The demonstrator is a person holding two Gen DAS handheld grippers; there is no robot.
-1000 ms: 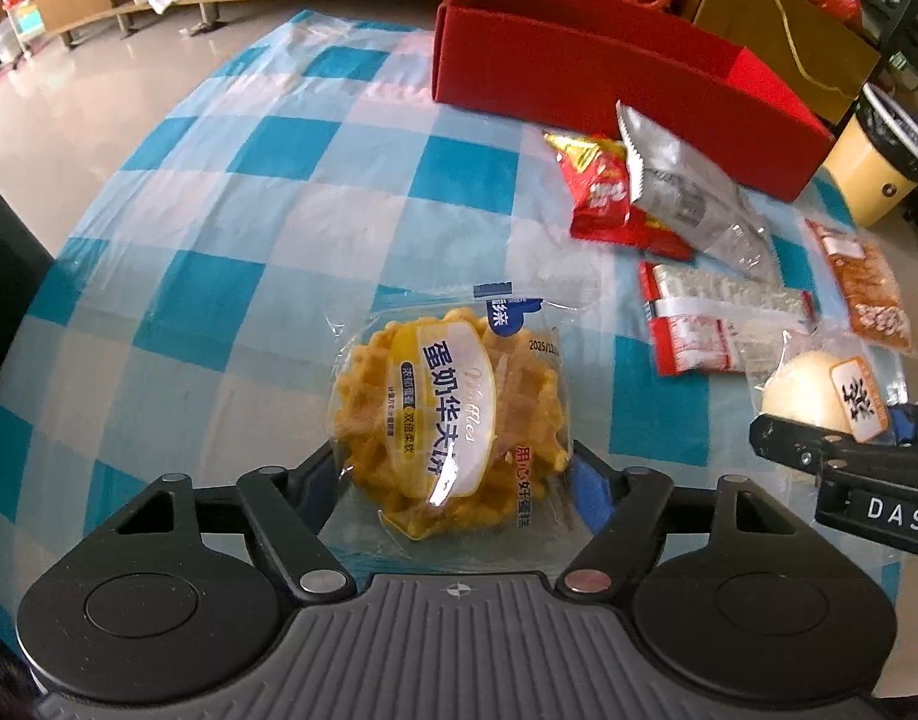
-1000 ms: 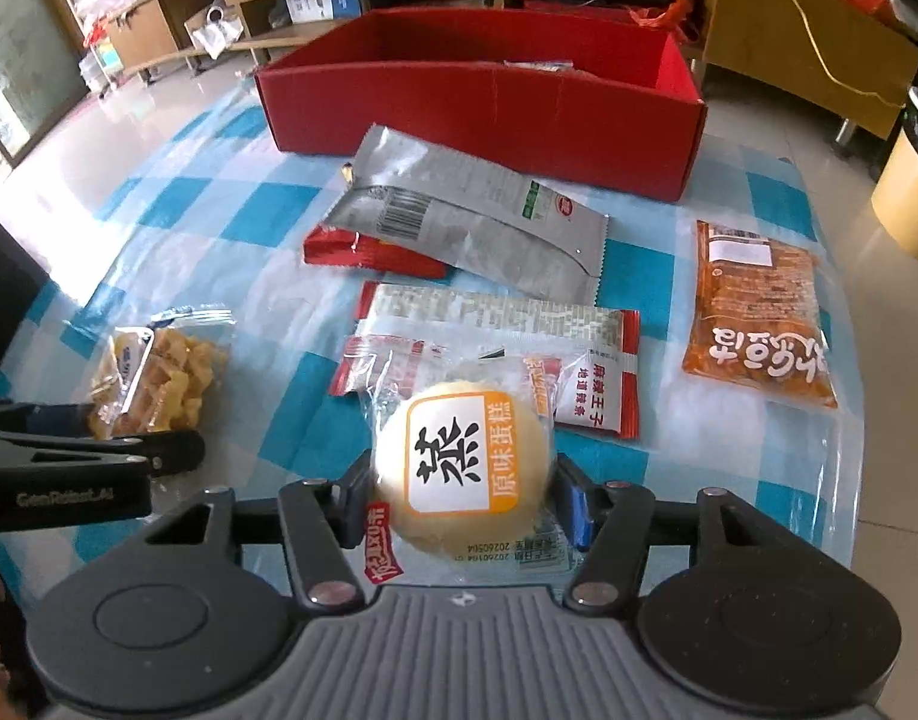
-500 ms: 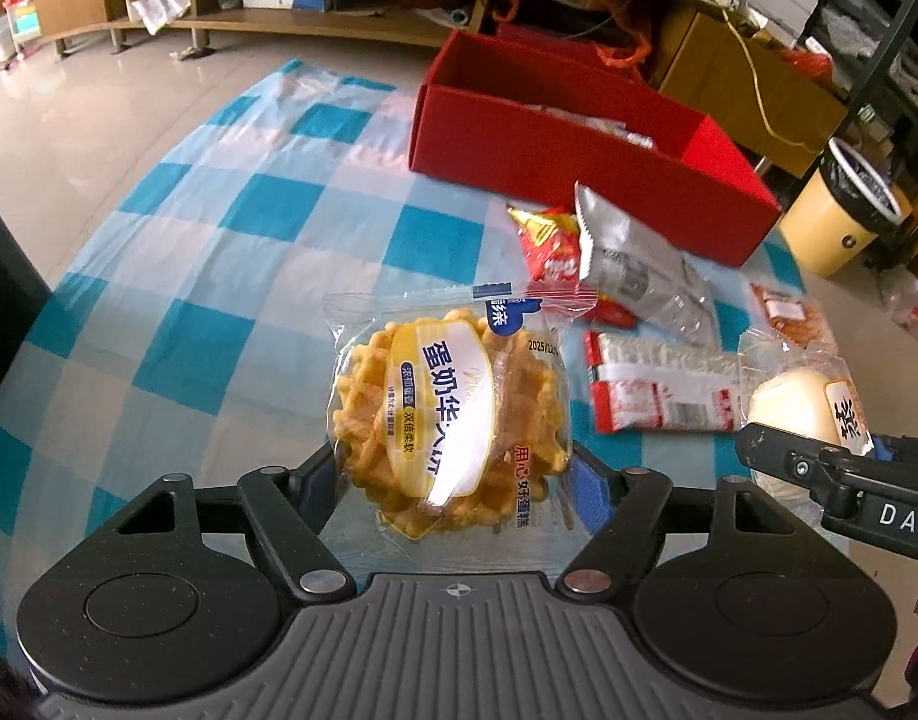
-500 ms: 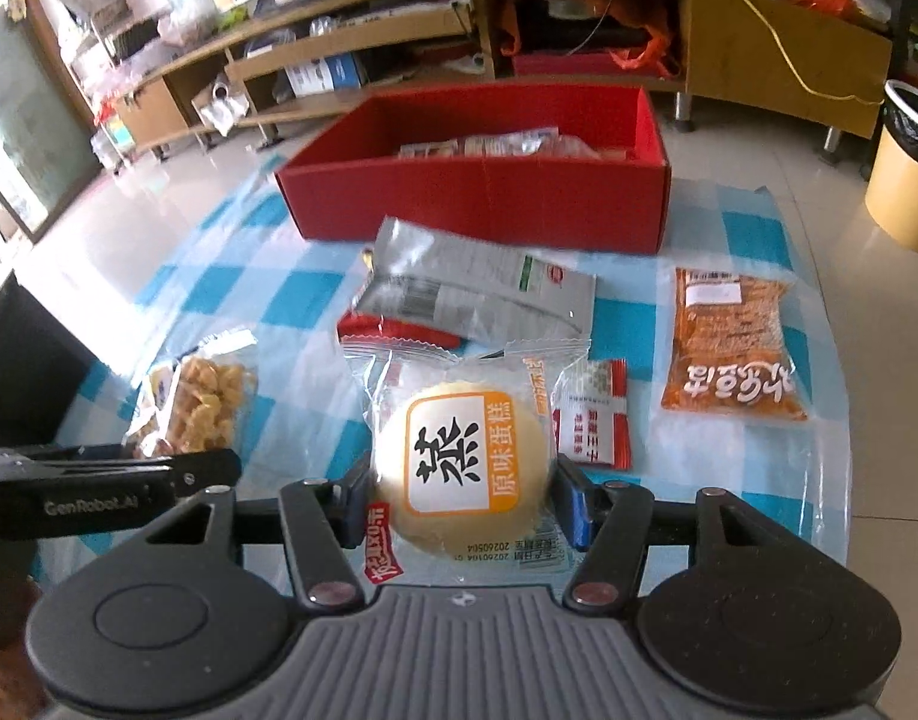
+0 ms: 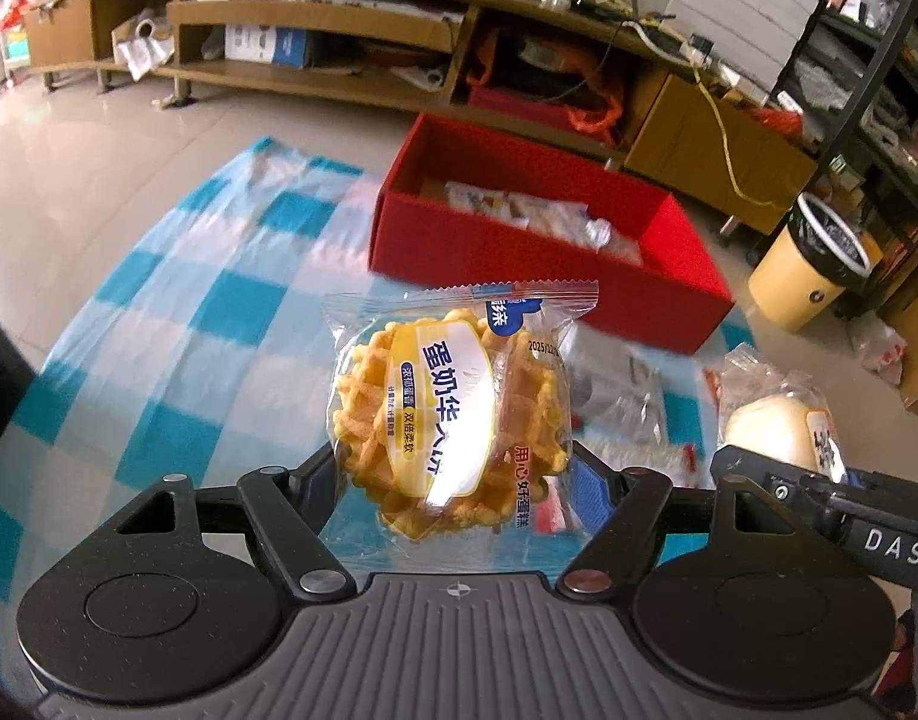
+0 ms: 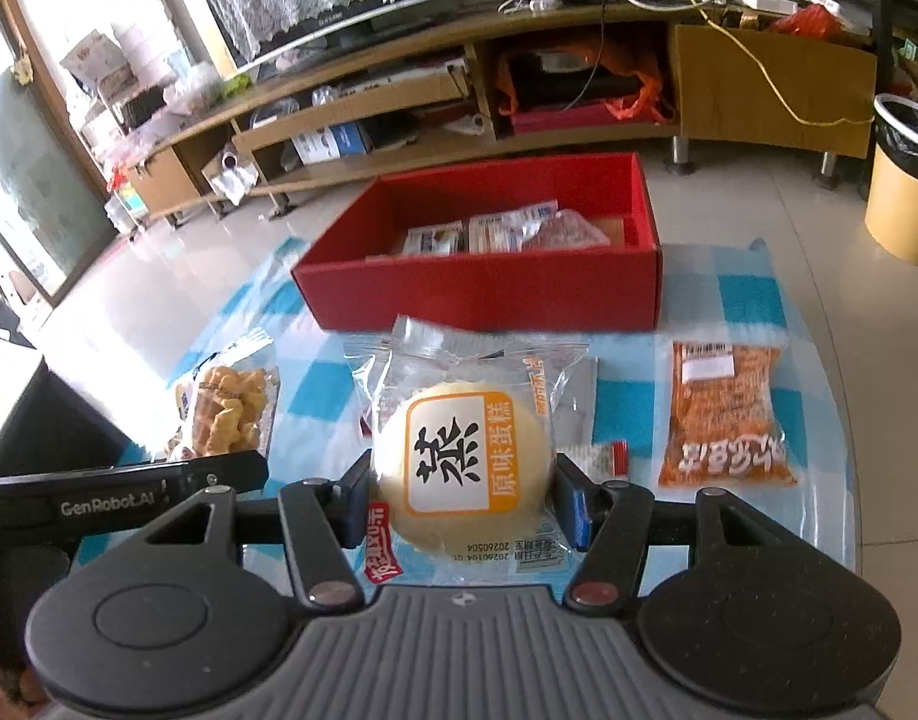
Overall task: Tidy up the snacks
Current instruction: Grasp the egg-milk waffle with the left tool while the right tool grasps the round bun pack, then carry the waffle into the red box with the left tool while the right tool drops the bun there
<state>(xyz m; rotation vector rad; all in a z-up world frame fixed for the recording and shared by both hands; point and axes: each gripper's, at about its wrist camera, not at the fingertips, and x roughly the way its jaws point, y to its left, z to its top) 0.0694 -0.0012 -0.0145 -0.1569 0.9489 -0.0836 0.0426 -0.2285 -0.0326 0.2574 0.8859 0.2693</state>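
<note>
Both packets now hang clear of the checked tablecloth (image 6: 753, 294); a second back each sat low over it. The view has tipped up, so the inside of the red box (image 6: 483, 288) shows, with a few wrapped snacks already lying in it. Likely reading: pickup is done, and the carry to the box comes next for both hands.

Left gripper (image 5: 459, 474): jaws clamped on the waffle packet (image 5: 453, 414), one pad on each side, packet upright in the air.

Right gripper (image 6: 462, 501): jaws clamped on the steamed cake packet (image 6: 465, 456), held the same way, in front of the box's near wall.

Left on the cloth: an orange snack packet (image 6: 726, 414) to the right, and a silver packet plus a red-ended one, mostly hidden behind the cake.

Writing:
- Waffle label: 蛋奶华夫饼; red text 用心好蛋糕; date starts 2025/12, rest cut off.
- Cake label: big 蒸, then 原味蛋糕; date stamps 20260104 and 20260504.
- Gripper bodies: "GenRobot.AI" on the left one, "DAS" on the right one.
- Orange packet's print is upside down, unreadable.
</note>
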